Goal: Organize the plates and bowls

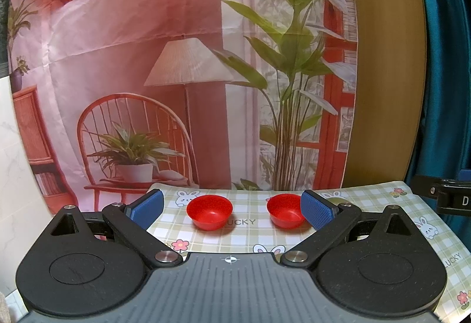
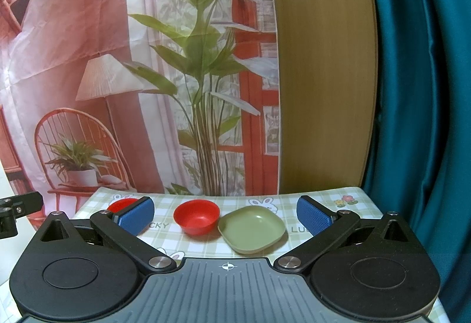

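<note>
Two red bowls stand on the checked tablecloth. In the left wrist view the left bowl (image 1: 209,211) and the right bowl (image 1: 286,210) lie between the fingers of my left gripper (image 1: 232,212), which is open and empty, short of them. In the right wrist view my right gripper (image 2: 226,218) is open and empty. Ahead of it sit one red bowl (image 2: 196,216) and a green square plate (image 2: 252,228) side by side. The other red bowl (image 2: 122,204) is partly hidden behind the left fingertip (image 2: 137,217).
The tablecloth (image 1: 244,237) with rabbit prints covers a small table that ends at a printed backdrop (image 1: 147,73). A wooden panel (image 2: 323,87) and a teal curtain (image 2: 418,117) stand at the right. The right gripper's body (image 1: 447,196) shows at the left view's right edge.
</note>
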{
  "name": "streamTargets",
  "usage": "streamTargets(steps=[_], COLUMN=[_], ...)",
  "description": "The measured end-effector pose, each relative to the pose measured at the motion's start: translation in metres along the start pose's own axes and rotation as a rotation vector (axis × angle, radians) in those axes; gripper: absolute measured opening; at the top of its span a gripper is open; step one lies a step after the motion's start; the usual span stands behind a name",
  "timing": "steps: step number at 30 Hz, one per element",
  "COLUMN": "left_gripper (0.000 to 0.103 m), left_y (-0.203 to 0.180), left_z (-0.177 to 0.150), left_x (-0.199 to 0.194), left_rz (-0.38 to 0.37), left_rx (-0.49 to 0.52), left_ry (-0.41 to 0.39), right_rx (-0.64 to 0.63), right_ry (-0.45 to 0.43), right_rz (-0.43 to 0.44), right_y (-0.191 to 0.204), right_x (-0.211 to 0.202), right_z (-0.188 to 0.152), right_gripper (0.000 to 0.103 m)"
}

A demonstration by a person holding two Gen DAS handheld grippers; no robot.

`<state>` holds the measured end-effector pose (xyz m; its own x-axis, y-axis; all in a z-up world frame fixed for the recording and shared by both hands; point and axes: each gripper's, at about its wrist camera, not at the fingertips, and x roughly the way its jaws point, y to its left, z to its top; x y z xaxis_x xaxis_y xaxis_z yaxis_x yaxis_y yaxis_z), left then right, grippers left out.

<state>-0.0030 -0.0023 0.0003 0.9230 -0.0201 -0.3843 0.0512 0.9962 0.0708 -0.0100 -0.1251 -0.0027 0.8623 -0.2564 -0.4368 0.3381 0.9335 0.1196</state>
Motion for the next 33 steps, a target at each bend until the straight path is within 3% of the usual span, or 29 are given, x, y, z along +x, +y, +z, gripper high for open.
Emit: streamTargets(steps=[33], left_gripper=[0.100], left_y=[-0.0009], left_z=[-0.0023], left_x=[-0.0006], left_rz=[-0.004], left_rx=[-0.011], left_ry=[-0.003], right_rx=[-0.018], right_ry=[-0.006], right_rz=[-0.003], right_y=[0.0062], right_x=[-0.0032], right_z=[0.0030], right_gripper=[0.103])
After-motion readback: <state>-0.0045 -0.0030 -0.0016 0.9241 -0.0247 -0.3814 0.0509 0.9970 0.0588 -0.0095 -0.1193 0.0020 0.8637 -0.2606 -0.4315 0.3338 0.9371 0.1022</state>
